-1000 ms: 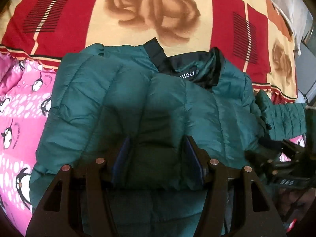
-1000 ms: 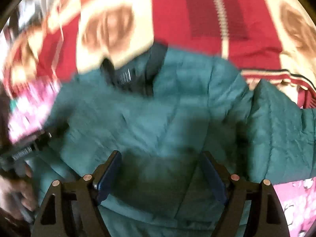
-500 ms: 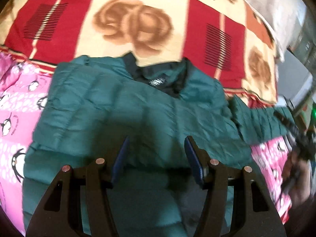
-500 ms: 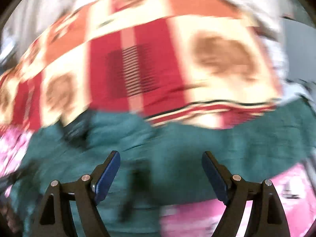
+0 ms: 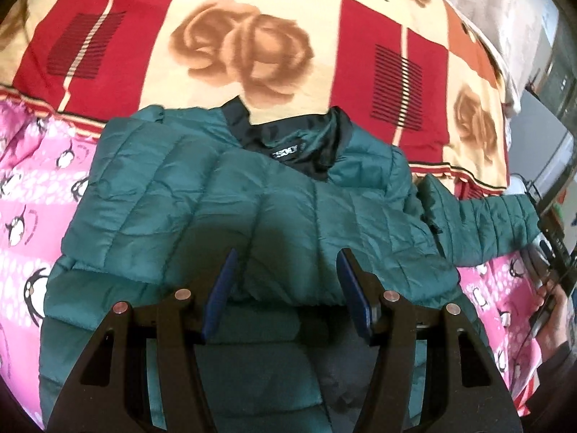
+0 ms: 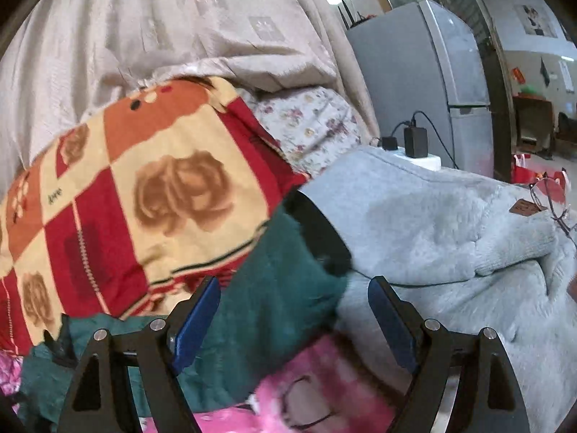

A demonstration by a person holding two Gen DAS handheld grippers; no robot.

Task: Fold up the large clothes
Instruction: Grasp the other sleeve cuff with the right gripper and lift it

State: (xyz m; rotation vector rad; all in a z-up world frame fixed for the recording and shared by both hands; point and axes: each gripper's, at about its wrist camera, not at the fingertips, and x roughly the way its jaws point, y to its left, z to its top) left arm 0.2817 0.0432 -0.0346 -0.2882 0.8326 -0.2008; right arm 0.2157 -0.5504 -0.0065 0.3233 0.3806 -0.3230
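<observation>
A dark green quilted jacket (image 5: 252,209) with a black collar lies spread on the bed, its left side folded over the front. Its right sleeve (image 5: 483,223) stretches out to the right. My left gripper (image 5: 285,281) hovers open and empty above the jacket's lower front. In the right wrist view the same sleeve (image 6: 281,288) with its black cuff (image 6: 317,227) lies between and beyond the open fingers of my right gripper (image 6: 294,310), which holds nothing.
A red and cream rose blanket (image 5: 252,47) lies behind the jacket, over a pink penguin sheet (image 5: 25,195). A grey fleece garment (image 6: 450,223) with glasses (image 6: 551,198) on it lies right of the sleeve. A grey fridge (image 6: 425,72) and chargers (image 6: 414,144) stand beyond.
My right gripper swung from over the jacket's body out to the right sleeve end. My left gripper pulled back and up a little; the sleeve now lies extended to the right.
</observation>
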